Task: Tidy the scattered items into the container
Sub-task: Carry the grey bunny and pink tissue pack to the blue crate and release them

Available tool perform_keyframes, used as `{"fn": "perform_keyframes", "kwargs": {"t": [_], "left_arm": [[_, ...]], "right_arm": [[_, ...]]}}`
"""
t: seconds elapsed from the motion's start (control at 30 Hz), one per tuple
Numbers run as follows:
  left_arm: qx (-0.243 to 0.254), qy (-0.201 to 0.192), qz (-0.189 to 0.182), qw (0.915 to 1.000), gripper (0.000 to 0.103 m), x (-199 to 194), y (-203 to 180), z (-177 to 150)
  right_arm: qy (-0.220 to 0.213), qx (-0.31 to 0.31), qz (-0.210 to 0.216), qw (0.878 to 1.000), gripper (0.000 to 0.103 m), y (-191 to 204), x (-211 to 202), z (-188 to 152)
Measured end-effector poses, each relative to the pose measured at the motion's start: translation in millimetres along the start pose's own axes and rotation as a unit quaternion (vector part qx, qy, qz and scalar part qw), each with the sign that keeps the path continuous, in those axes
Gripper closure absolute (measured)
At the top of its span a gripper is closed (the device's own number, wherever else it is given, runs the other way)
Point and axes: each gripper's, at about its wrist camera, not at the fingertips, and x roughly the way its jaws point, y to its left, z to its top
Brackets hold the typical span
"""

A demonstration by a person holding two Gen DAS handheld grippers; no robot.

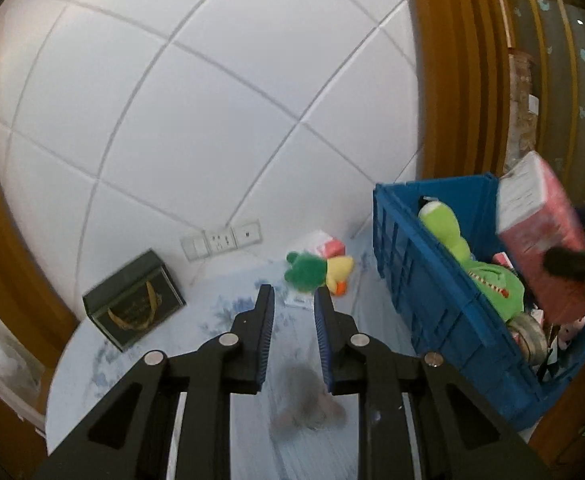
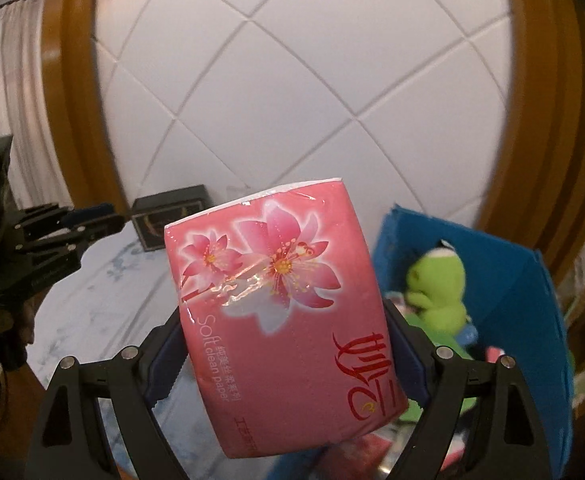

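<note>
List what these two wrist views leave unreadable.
- Blue plastic crate floor, left wrist view: green plush frog and pink tissue pack cover it.
- Right wrist view: that pack hides the right gripper pads.
- Grey smear on table: blurred.

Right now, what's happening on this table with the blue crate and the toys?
A person is tidying loose items into the blue crate. The right hand-held gripper is clamped on a pink tissue pack, held over the crate, which already holds a green plush toy and other bits. The left hand-held gripper is partly open and holds nothing, pointing toward a green and yellow plush duck lying on the table. A dark box sits near the wall.
</note>
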Motion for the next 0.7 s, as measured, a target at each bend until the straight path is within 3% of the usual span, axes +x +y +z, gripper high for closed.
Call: {"fn": "perform_keyframes", "kwargs": {"t": [0.03,0.07,0.1,0.3,0.43,0.63,0.7], "left_arm": [[-0.002,0.011,0.001,0.9999,0.053,9.0,-0.1,-9.5],[-0.006,0.018,0.005,0.9998,0.027,16.3,-0.2,-17.4],[-0.013,0.027,0.007,0.9995,0.017,25.5,1.8,-26.6],[-0.052,0.134,-0.023,0.9893,0.017,136.6,12.9,-104.2],[-0.069,0.199,-0.048,0.9764,0.017,220.2,10.8,-150.9],[-0.086,0.287,-0.049,0.9528,0.017,330.7,2.3,-202.3],[-0.080,0.316,-0.041,0.9445,0.032,352.5,-2.4,-213.5]], "right_arm": [[0.004,0.004,-0.002,1.000,0.015,-4.5,0.5,-3.0],[0.010,0.009,-0.004,1.000,0.015,-9.8,2.1,-6.9],[0.015,0.013,-0.005,1.000,0.015,-13.8,3.7,-10.0],[0.045,0.024,-0.016,0.999,0.015,-24.9,21.1,-26.4],[0.063,0.033,-0.027,0.997,0.015,-31.5,32.1,-35.1],[0.078,0.042,-0.061,0.994,0.015,-44.6,33.3,-41.1],[0.082,0.048,-0.073,0.993,0.015,-51.3,33.5,-42.2]]}}
